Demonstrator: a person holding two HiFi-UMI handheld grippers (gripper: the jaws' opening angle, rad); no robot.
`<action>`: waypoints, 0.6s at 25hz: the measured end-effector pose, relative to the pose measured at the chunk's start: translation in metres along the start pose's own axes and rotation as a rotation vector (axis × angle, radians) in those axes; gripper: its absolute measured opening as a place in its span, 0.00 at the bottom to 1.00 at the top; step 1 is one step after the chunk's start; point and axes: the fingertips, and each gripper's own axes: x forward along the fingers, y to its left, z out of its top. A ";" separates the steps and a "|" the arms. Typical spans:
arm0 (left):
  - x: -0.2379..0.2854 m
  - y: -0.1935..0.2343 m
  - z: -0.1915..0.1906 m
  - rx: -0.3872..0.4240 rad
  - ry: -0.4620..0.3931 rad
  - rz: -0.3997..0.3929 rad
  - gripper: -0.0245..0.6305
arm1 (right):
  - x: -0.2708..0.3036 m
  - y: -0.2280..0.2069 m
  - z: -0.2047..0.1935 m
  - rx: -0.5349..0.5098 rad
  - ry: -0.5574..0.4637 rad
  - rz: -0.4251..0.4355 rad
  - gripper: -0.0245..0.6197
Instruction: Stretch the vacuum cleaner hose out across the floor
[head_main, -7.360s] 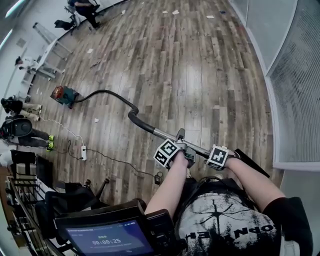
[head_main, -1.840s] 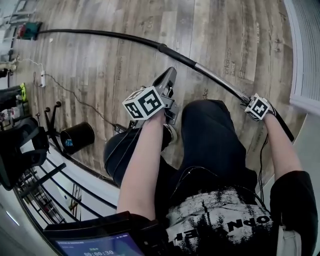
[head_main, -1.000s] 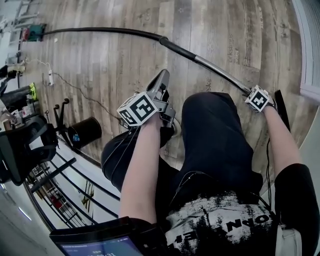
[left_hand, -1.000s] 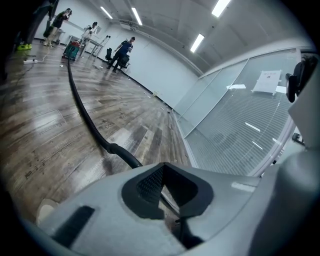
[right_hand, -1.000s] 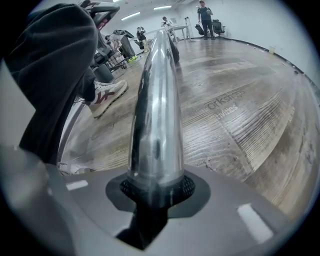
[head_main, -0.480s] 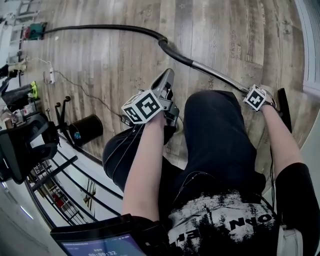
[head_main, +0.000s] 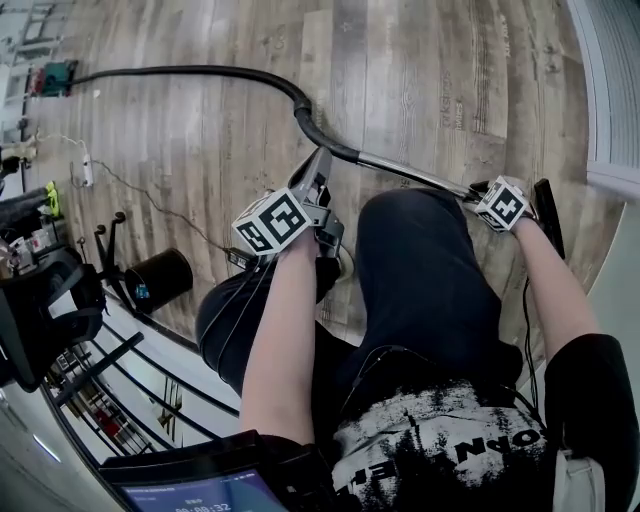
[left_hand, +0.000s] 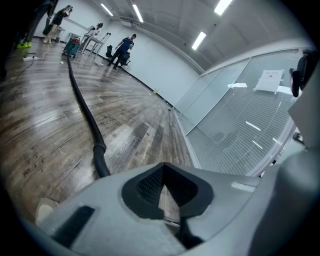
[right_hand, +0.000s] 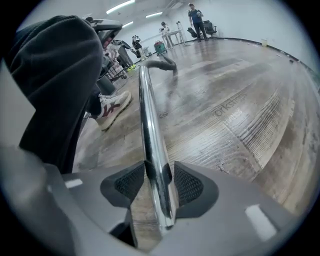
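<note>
Hose (head_main: 200, 70) crosses floor (head_main: 420, 90); right claw (right_hand: 160, 183) just opening around tube (right_hand: 147, 115); left claw (left_hand: 163, 190) together.

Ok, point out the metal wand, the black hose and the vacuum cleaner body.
metal wand (right_hand: 150, 130), right gripper view, middle of the shiny shaft.
black hose (left_hand: 100, 157), left gripper view, stretch nearest the camera.
vacuum cleaner body (head_main: 57, 77), head view, its green housing.

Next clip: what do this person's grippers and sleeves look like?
The left gripper and right gripper are alike: grey bodies, black ribbed pads on the jaws, a white cube with black square markers each. Thin dark cables trail from the left one. The T-shirt is black, short-sleeved, white-printed. The right jaws have just been opening, with the metal tube between them.
</note>
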 end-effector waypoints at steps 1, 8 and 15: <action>0.003 0.002 0.000 0.002 0.004 -0.002 0.04 | -0.002 0.003 0.002 0.006 -0.005 0.003 0.33; 0.027 0.016 0.000 0.013 0.053 -0.029 0.04 | -0.001 -0.002 -0.007 0.097 0.028 -0.034 0.05; 0.053 0.035 0.022 -0.022 0.103 -0.086 0.04 | -0.008 -0.014 -0.004 0.217 0.089 -0.112 0.05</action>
